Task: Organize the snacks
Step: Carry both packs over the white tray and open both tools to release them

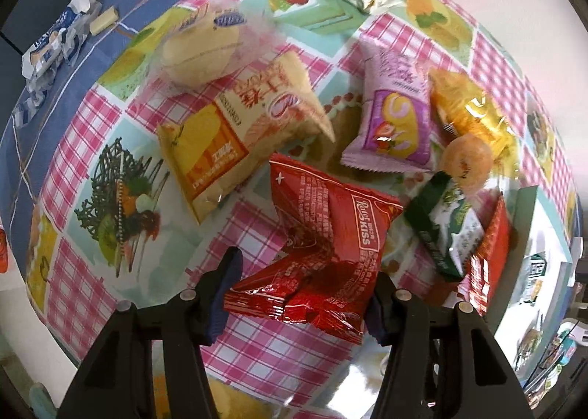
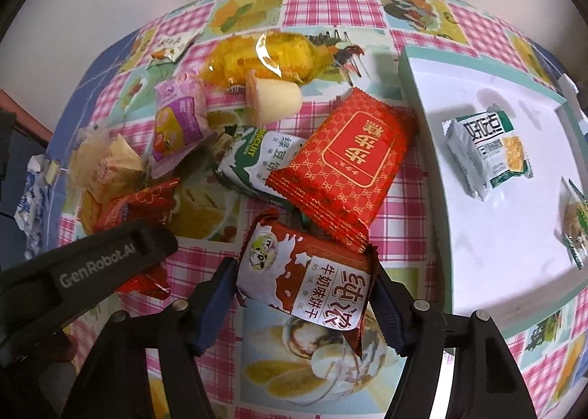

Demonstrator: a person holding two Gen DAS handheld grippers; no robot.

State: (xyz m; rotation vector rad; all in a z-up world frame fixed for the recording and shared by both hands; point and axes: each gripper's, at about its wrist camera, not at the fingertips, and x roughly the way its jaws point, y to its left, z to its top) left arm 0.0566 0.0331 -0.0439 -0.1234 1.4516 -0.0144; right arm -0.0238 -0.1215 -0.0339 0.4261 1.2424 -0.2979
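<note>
Right wrist view: milk biscuit packet [image 2: 308, 275] clamped in my right gripper [image 2: 305, 294], white tray [image 2: 433, 88] ahead to the right.
Nearest, I hold the packet crosswise between the pads, long axis across the jaws, lifted off the tablecloth [image 2: 404, 228]. My left gripper [image 1: 297, 294] pinches a red Kiss packet [image 1: 323, 235]. Farther out, the tray lies nearer my right hand, already carrying a green-white packet [image 2: 488, 154]; the loose snack pile [image 2: 257, 107] sits beyond, leftward.
</note>
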